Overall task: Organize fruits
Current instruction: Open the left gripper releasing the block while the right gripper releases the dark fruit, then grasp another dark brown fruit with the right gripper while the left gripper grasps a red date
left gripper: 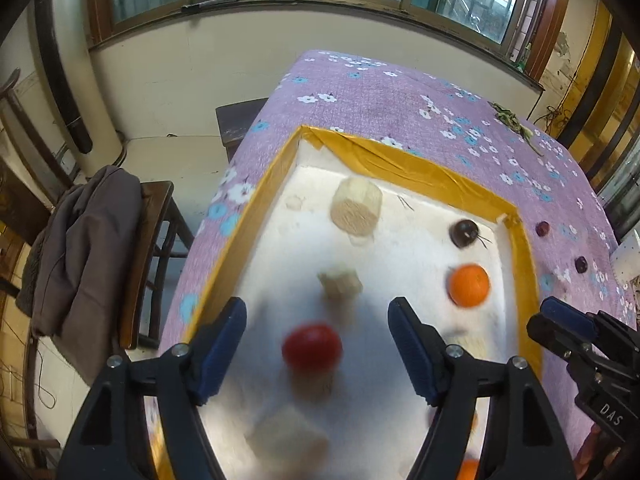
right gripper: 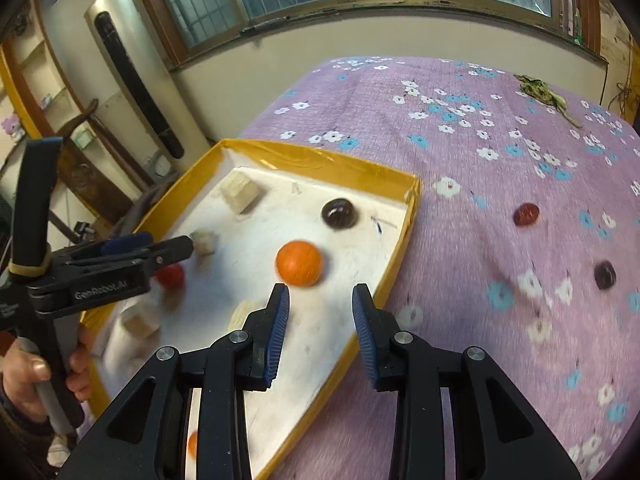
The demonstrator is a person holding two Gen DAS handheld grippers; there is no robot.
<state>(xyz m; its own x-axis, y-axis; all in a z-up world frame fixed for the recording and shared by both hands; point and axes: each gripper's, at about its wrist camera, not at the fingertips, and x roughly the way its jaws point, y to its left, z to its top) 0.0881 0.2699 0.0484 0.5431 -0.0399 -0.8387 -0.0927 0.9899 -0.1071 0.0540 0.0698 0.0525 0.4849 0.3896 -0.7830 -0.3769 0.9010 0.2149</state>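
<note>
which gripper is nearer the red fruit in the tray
Left. The left gripper hangs open right over the red fruit, which sits between its fingers. The right gripper is open further off, near the orange by the tray edge.

The left wrist view looks steeply down from close above the near end of the yellow-rimmed tray (left gripper: 404, 162), facing the window wall. The right wrist view sits off the tray's (right gripper: 402, 240) right side, seemingly a little higher. Both share the tray, the orange fruit (left gripper: 469, 285) (right gripper: 299, 263) and floral cloth (left gripper: 368, 92) (right gripper: 500, 160).
</note>
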